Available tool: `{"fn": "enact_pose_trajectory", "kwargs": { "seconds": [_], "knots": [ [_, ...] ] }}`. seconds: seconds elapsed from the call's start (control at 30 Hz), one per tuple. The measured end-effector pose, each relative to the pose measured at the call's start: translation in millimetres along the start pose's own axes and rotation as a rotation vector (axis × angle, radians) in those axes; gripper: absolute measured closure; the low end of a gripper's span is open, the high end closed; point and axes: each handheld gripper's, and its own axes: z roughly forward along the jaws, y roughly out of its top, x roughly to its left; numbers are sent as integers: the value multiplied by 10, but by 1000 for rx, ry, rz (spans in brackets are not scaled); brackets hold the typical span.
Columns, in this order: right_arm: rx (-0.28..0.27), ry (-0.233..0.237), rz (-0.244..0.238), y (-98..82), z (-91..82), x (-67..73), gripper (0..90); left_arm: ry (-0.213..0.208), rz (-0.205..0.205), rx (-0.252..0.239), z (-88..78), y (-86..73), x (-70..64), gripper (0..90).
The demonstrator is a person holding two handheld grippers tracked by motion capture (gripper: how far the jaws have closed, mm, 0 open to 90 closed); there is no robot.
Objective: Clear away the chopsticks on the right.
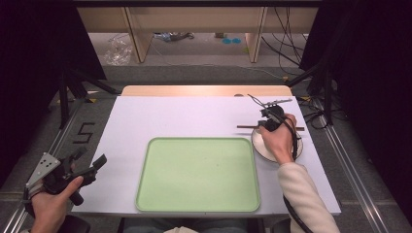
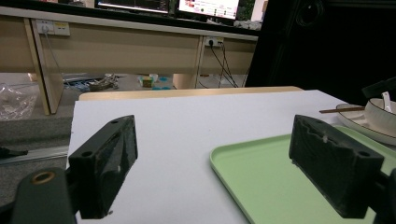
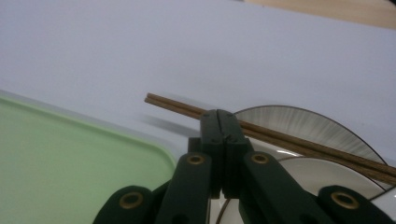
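Observation:
A pair of brown chopsticks (image 1: 245,127) (image 3: 289,140) lies across the rim of a white plate (image 1: 260,145) (image 3: 299,121) at the table's right side. My right gripper (image 1: 268,121) (image 3: 219,122) is shut, its jaws pressed together with no gap, and the chopsticks pass just behind its closed tips. Whether the tips touch the chopsticks I cannot tell. The hand hides most of the plate in the high view. My left gripper (image 1: 91,159) (image 2: 212,137) is held open over the table's near left corner with nothing between its jaws.
A light green tray (image 1: 197,174) (image 2: 261,177) (image 3: 60,158) lies bare at the front middle of the white table (image 1: 170,116). In the left gripper view a white bowl (image 2: 380,116) with a spoon (image 2: 386,99) stands on the plate (image 2: 357,123). Dark stands flank the table.

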Motion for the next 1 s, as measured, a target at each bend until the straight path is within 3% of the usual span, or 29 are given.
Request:
{"fn": "enact_pose_trajectory", "kwargs": {
  "seconds": [0.07, 0.13, 0.17, 0.33, 0.4, 0.47, 0.63, 0.73, 1.0],
  "knots": [
    [30, 11, 17, 55, 91, 1, 900, 4, -7, 0, -3, -4, 0, 152],
    [55, -7, 16, 103, 190, -3, 900, 6, -10, -1, -5, -5, -1, 152],
    [89, -8, 21, 144, 278, -15, 900, 6, -7, 0, -9, -4, 0, 152],
    [114, -40, 3, 185, 420, -53, 900, 20, -25, 3, -20, -9, -8, 152],
    [138, -43, 47, 197, 449, -38, 900, 6, -8, -2, -14, -8, 7, 152],
    [140, -46, 22, 205, 513, -78, 900, 14, -20, -1, -20, -10, -2, 152],
    [141, -57, -23, 196, 559, -119, 900, 13, -16, 0, -21, -10, 0, 153],
    [161, -63, 19, 193, 574, -98, 900, 12, -15, 0, -22, -10, 0, 153],
    [171, -72, 25, 205, 606, -105, 900, 9, -15, -2, -20, -10, 2, 152]
  ]
}}
